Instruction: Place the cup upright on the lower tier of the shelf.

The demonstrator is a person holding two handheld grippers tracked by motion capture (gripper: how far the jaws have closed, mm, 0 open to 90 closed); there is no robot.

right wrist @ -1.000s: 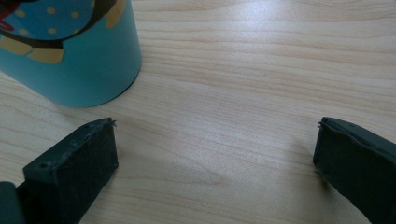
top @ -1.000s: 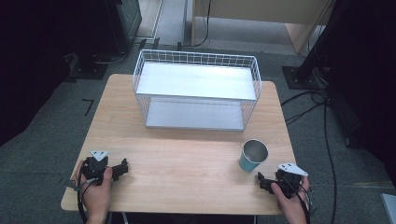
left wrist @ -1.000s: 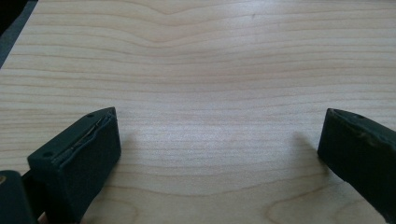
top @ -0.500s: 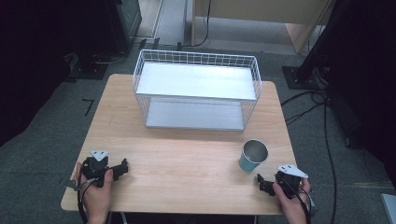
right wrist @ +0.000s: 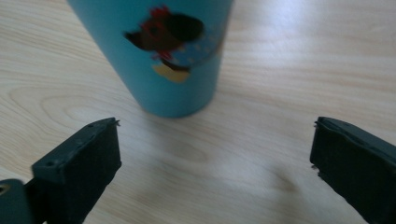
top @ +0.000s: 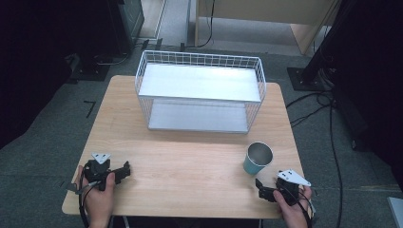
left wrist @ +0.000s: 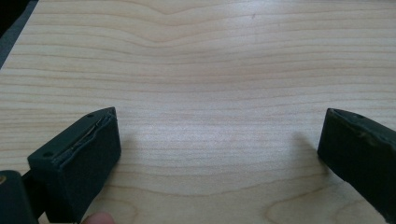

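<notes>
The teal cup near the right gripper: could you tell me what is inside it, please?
The teal cup stands upright and open; its metallic inner wall shows nothing inside, though the very bottom is hidden by the near wall.

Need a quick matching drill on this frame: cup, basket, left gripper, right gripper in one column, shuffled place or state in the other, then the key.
Things:
1. cup
2. basket
3. left gripper
4. right gripper

Descriptions:
A. open, over bare wood at the table's near left
B. white wire, at the table's far middle
C. teal, upright, near the right edge
D. open, just short of the cup

Pairs: 1-C, 2-B, 3-A, 4-D
</notes>
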